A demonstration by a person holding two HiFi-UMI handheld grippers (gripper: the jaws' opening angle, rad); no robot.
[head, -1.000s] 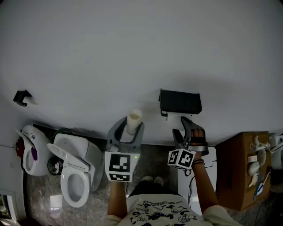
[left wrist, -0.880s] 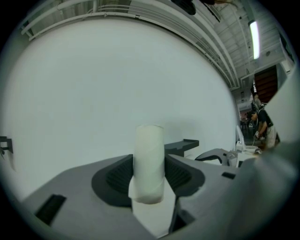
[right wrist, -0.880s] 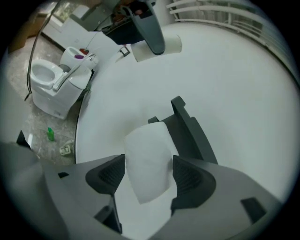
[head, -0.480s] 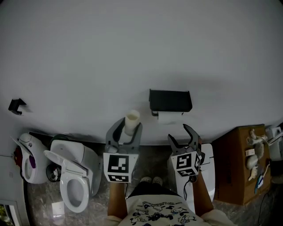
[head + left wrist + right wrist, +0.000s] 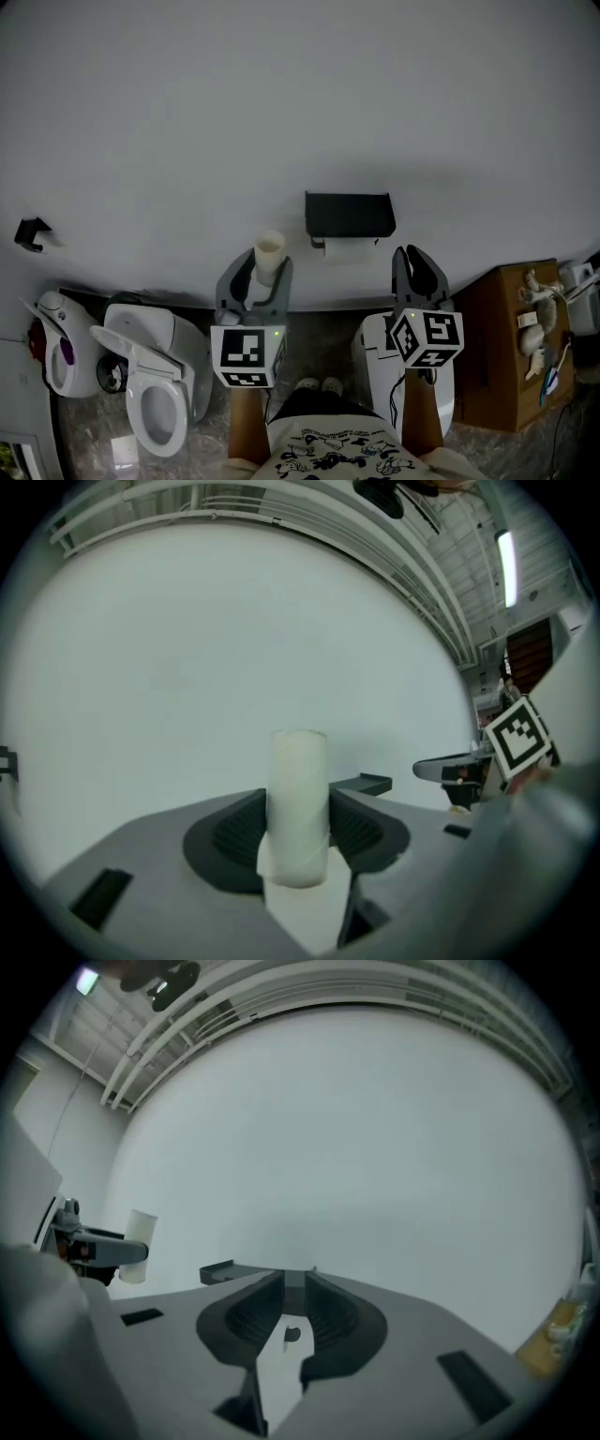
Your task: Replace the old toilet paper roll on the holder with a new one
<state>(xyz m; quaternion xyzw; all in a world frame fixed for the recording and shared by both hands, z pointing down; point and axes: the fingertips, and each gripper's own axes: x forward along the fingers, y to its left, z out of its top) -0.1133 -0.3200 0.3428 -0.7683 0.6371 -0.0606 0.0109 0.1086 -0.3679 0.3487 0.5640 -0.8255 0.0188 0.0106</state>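
White wall [image 5: 281, 94] as background: one black holder [image 5: 349, 214] with one roll [image 5: 349, 249] hanging under it, one tube [image 5: 269, 255], one toilet [image 5: 155, 394], two grippers. Left gripper [image 5: 261, 264] grasps the upright tube, left of the holder. Right gripper [image 5: 412, 253], jaws just closed nearly together and empty, sits right of the roll, apart from it.

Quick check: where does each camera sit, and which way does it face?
Head view: on the person's head, looking steeply down a white wall at the black wall holder; left gripper, right gripper, shirt show.
Left gripper view: rides the left gripper, facing the wall; jaws clamp the pale cardboard tube.
Right gripper view: rides the right gripper, wall ahead; jaws have just been closing, empty.
Shared by all three: the holder.
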